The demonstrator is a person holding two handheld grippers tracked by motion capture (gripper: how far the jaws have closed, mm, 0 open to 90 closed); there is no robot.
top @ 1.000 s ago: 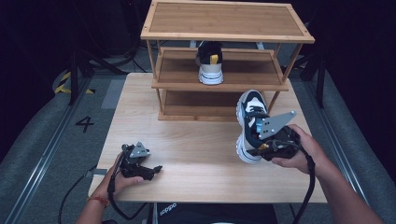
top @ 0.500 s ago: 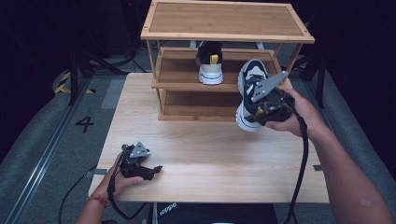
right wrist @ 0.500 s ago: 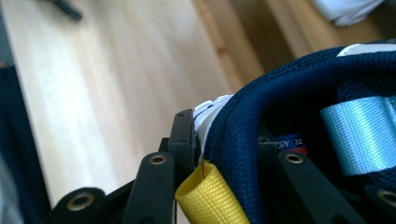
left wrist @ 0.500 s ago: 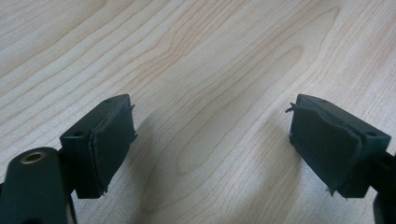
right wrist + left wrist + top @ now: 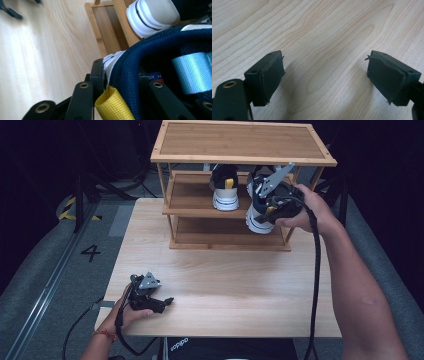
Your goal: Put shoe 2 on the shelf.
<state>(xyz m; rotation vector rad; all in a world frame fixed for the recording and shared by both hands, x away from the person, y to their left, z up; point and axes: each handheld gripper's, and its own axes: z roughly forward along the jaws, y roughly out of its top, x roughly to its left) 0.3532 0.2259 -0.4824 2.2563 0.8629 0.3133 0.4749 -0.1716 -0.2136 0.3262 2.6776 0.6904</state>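
High view: the right gripper [image 5: 272, 205] is clamping the heel of a sneaker [image 5: 257, 217] at the rack's [image 5: 240, 160] middle shelf, right of its shelved mate [image 5: 224, 190] — placement looks nearly done, release remaining. Near left, the left gripper [image 5: 150, 297] is lying wide open on the table [image 5: 240, 290].

Probably a lab: black drapes [image 5: 45, 150]; numbered floor marking [image 5: 90, 252]

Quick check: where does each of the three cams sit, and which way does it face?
High view: overhead, looking forward and down on the pale wooden table; both forearms show.
Left gripper view: on the left tool, facing bare tabletop, jaws apart.
Right gripper view: on the right tool, clamping the navy-collared white sneaker.
Shared: bamboo shoe rack.
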